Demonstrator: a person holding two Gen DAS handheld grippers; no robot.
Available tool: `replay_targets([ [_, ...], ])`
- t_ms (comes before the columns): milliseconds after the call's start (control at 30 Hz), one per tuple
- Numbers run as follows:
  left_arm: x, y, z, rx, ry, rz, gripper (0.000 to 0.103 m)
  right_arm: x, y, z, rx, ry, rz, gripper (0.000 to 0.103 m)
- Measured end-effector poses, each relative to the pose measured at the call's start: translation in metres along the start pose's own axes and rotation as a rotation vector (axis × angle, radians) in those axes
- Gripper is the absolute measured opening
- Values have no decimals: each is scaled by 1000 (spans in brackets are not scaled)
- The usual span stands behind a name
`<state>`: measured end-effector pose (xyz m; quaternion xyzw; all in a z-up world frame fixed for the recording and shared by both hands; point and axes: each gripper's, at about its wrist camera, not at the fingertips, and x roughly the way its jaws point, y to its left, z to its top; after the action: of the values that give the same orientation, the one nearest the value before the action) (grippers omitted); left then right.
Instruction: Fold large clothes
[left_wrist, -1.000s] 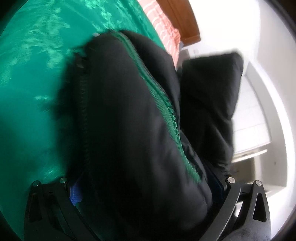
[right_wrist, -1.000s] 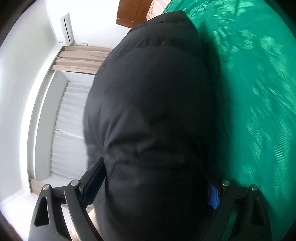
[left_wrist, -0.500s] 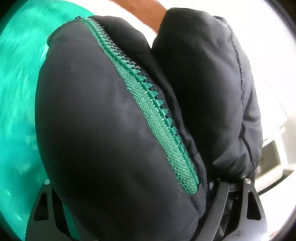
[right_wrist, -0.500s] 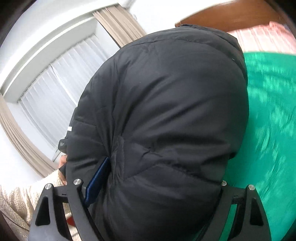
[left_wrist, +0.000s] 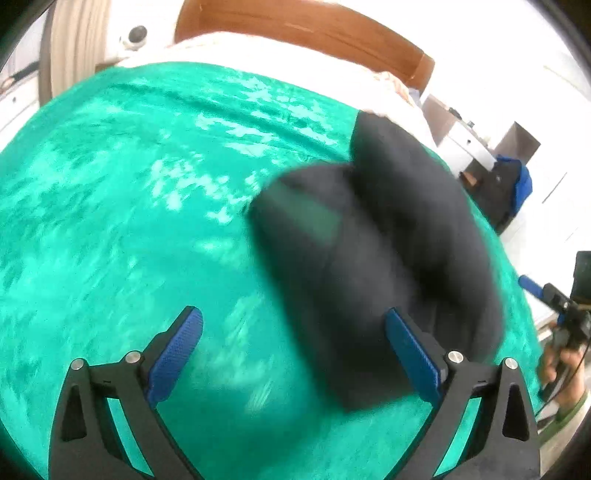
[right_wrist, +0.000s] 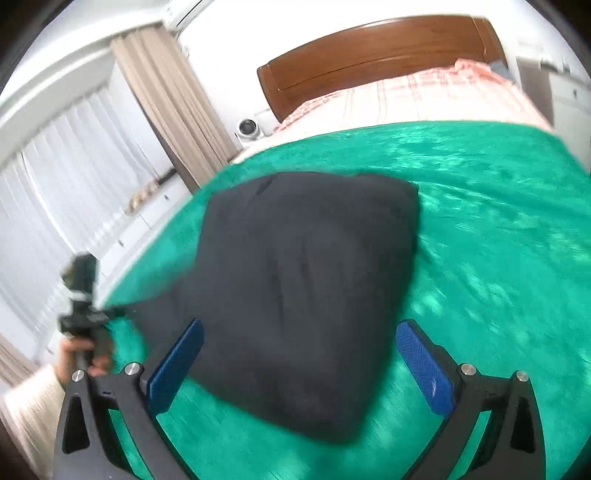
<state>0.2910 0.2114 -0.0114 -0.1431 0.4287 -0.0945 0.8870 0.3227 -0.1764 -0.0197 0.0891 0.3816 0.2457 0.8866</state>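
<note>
My left gripper (left_wrist: 293, 349) is spread wide, its blue-padded fingers (left_wrist: 176, 353) holding nothing, hovering above the bright green plush blanket (left_wrist: 129, 206) that covers the bed. My right gripper (right_wrist: 299, 360) is likewise spread with nothing between its pads. The black puffy quilted jacket (right_wrist: 295, 295) lies folded into a thick bundle on the blanket, in front of both grippers (its outline is smeared by motion blur, so I cannot tell whether any finger touches it). In the left wrist view the jacket (left_wrist: 376, 258) shows two padded lobes side by side. Beyond the blanket are a pink checked sheet (right_wrist: 413, 96) and a brown wooden headboard (right_wrist: 369, 48). Beige curtains (right_wrist: 173, 96) hang beside the bed.
</note>
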Motion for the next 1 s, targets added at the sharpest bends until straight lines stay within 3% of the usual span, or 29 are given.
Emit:
replay_targets([
  [67, -14, 6, -8, 34, -45, 21, 100, -15, 15, -16, -65, -16, -52, 103],
  [100, -32, -3, -19, 67, -82, 60, 100, -30, 28, -31, -114, -42, -96, 103],
  [167, -42, -25, -28, 123, -138, 136, 102, -58, 35, -27, -176, -107, -173, 103],
  [300, -79, -70, -58, 190, -280, 381, 103, -122, 74, -60, -219, -348, -349, 103],
  [333, -91, -82, -64, 182, -301, 431, 103, -125, 76, -61, -196, -344, -387, 103],
  [367, -97, -92, -75, 172, -316, 480, 103, -120, 74, -57, -193, -281, -417, 103],
  [400, -105, -101, -85, 165, -334, 517, 103, -117, 78, -59, -197, -203, -417, 103],
  [433, -111, -112, -94, 161, -357, 547, 103, -121, 80, -61, -191, -191, -406, 103],
  [633, -112, -133, -121, 208, -263, 495, 103, -137, 106, -87, -152, -191, -411, 103],
  [867, -140, -158, -149, 167, -266, 404, 103, -150, 126, -117, -152, -116, -423, 103],
  [1000, -145, -174, -157, 173, -245, 425, 103, -155, 137, -124, -157, -84, -466, 103],
])
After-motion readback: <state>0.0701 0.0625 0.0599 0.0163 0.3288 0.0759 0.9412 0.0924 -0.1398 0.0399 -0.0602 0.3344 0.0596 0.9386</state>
